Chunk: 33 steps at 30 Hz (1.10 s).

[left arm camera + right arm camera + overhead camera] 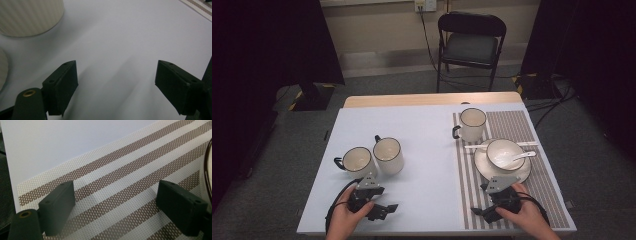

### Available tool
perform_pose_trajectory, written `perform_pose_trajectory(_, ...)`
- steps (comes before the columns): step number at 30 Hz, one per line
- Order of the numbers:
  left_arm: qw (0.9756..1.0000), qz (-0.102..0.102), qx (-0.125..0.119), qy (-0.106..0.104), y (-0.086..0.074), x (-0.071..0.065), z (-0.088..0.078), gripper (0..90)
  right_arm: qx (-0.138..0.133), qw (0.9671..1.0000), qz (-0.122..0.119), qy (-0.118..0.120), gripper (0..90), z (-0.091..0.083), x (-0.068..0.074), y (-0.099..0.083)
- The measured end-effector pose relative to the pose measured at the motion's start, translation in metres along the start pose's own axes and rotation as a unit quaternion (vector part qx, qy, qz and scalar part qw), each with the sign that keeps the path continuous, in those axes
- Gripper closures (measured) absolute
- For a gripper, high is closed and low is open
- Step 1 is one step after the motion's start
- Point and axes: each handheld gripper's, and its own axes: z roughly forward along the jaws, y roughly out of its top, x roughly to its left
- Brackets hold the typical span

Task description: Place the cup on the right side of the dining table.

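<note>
Both grippers rest empty at the near edge of the table.

My left gripper (384, 209) has its jaws wide apart over bare white cloth; the two mugs (388, 155) stand just ahead and slightly left of it, so this hand is nearer them. My right gripper (482, 212) is spread too, on the striped mat (120, 185), the saucer (479, 169) with its bowl (504, 154) directly beyond. My left gripper view catches a ribbed mug wall (30, 17); the high view shows handles pointing left.

Ahead of your left gripper (384, 209), two cream mugs (388, 155) stand just beside each other, blocking the way forward. Bare white table (427, 165) lies open between them and the striped placemat (512, 125), where plate (503, 172), bowl and another mug crowd your right gripper (482, 212).
</note>
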Motion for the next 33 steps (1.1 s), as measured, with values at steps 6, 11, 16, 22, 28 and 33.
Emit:
perform_pose_trajectory(6, 1.0, 0.001, -0.001, 0.005, -0.003, 0.004, -0.005, 18.0, -0.007, 1.0, 0.0, -0.001, 14.6, 0.0, 0.0, -0.002)
perform_pose_trajectory(11, 0.9999, -0.002, -0.002, 0.01, -0.007, 0.007, -0.008, 18.0, -0.012, 0.9999, -0.001, 0.0, 14.6, 0.0, 0.0, -0.003)
perform_pose_trajectory(16, 0.9999, 0.0, -0.001, 0.012, -0.011, 0.01, -0.01, 18.0, -0.016, 0.9999, -0.003, -0.001, 14.6, 0.0, 0.0, -0.004)
perform_pose_trajectory(22, 0.9998, -0.002, -0.004, 0.018, -0.018, 0.015, -0.012, 17.9, -0.018, 0.9998, -0.003, -0.001, 14.6, 0.0, 0.0, -0.005)
perform_pose_trajectory(28, 0.9997, -0.003, -0.012, 0.023, -0.021, 0.019, -0.016, 17.9, -0.017, 0.9998, -0.003, -0.001, 14.6, 0.0, 0.0, -0.005)
perform_pose_trajectory(33, 0.9995, -0.004, -0.017, 0.027, -0.026, 0.025, -0.018, 17.4, -0.018, 0.9998, -0.003, -0.001, 14.6, 0.0, 0.0, -0.005)
